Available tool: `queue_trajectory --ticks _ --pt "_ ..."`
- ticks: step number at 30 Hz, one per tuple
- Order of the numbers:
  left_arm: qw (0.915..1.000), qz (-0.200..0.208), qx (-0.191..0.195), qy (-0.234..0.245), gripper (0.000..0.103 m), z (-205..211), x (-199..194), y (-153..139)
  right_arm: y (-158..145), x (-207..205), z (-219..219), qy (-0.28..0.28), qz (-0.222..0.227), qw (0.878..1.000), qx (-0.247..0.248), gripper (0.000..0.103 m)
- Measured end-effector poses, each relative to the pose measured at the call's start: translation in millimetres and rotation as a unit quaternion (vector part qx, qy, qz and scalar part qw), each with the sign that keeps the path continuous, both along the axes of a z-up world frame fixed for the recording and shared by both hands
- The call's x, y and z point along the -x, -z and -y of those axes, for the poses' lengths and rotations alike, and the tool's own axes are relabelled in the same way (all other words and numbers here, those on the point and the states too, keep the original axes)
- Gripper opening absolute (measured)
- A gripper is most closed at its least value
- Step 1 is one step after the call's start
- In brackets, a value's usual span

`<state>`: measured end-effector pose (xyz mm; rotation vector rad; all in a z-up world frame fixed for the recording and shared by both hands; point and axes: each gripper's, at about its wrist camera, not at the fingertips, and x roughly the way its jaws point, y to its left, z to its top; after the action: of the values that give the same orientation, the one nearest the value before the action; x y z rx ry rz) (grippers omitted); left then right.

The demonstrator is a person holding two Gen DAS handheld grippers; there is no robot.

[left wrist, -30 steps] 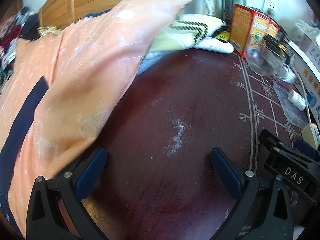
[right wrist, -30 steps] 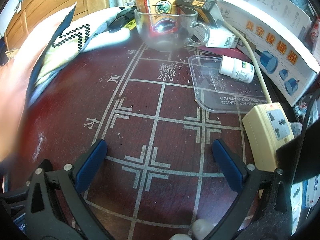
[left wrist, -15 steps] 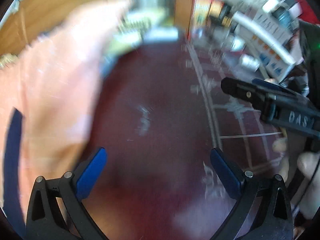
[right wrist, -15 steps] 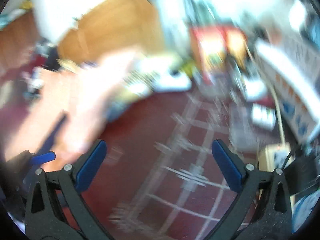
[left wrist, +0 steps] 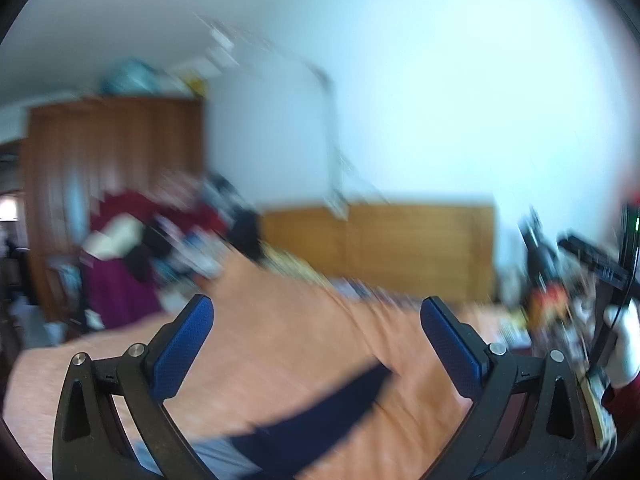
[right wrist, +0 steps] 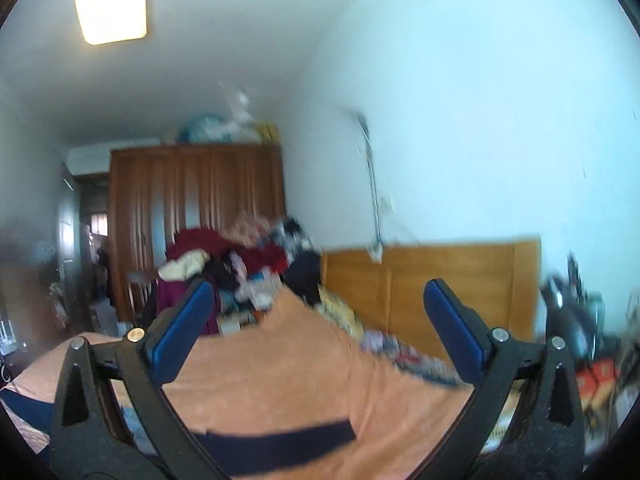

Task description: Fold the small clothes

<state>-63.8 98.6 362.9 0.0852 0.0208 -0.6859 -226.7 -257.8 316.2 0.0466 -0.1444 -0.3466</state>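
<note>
Below both hand-held grippers | orange garment [right wrist: 288, 364] | jaws apart, empty

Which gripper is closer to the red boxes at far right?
Right, probably. The right gripper has the blurred red boxes low beside its right finger; the left gripper sits further left, seeing them far off near the other gripper's body.

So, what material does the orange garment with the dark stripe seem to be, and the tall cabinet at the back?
The orange garment looks like soft, matte woven fabric, likely cotton: it drapes and creases, and its dark stripe bends with it. Motion blur hides the weave. The tall cabinet looks like brown wood or wood veneer with a slight sheen along its vertical panels.
</note>
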Motion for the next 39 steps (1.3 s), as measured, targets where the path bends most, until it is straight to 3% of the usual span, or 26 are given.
queue_trajectory --ticks 2,5,8,12,15,16,18,20,24,28,33,36,39 --pt "0.9981 0.027 0.030 -0.045 0.103 -60.1 14.0 -32.0 -25.6 5.3 -32.9 0.013 0.049 0.997 0.053 0.103" --pt "0.9916 0.028 0.114 -0.055 0.103 -158.6 24.5 -63.1 -40.2 12.9 -64.3 0.020 0.113 0.987 0.109 0.103" --pt "0.9827 0.032 0.164 -0.080 0.103 -233.7 30.9 -78.8 -54.6 6.8 -82.0 0.016 0.134 0.980 0.146 0.103" --pt "0.9703 0.084 0.162 -0.159 0.103 -295.0 54.7 -111.2 -88.5 -18.0 -85.0 0.009 0.112 0.981 0.156 0.103" --pt "0.9573 0.109 0.170 -0.207 0.103 -328.5 66.9 -130.5 -89.2 -25.7 -81.2 -0.054 0.110 0.985 0.122 0.103" --pt "0.9521 0.109 0.182 -0.221 0.103 -339.9 67.0 -129.9 -79.7 -32.7 -76.0 -0.084 0.121 0.983 0.107 0.103" --pt "0.9502 0.087 0.211 -0.212 0.103 -362.1 57.4 -119.9 -58.6 -41.9 -86.3 -0.118 0.103 0.984 0.082 0.103" --pt "0.9549 0.059 0.211 -0.200 0.103 -374.1 42.0 -100.6 -21.6 -74.6 -87.4 -0.145 0.037 0.987 0.057 0.103" --pt "0.9513 0.050 0.197 -0.232 0.103 -380.2 26.1 -36.6 73.1 -129.1 -88.1 -0.153 -0.097 0.983 0.031 0.103" --pt "0.9505 0.001 0.177 -0.255 0.103 -368.9 2.8 37.2 161.7 -186.4 -57.3 -0.107 -0.209 0.972 -0.021 0.103" --pt "0.9420 -0.024 0.100 -0.319 0.103 -333.2 -40.1 111.7 279.0 -273.7 4.0 -0.067 -0.361 0.926 -0.090 0.103" --pt "0.9421 -0.030 0.074 -0.326 0.103 -312.0 -67.2 148.4 321.2 -302.7 56.2 -0.051 -0.402 0.900 -0.161 0.103" --pt "0.9462 -0.047 0.074 -0.312 0.103 -294.5 -91.7 177.1 351.1 -316.5 97.8 -0.053 -0.411 0.879 -0.238 0.103"
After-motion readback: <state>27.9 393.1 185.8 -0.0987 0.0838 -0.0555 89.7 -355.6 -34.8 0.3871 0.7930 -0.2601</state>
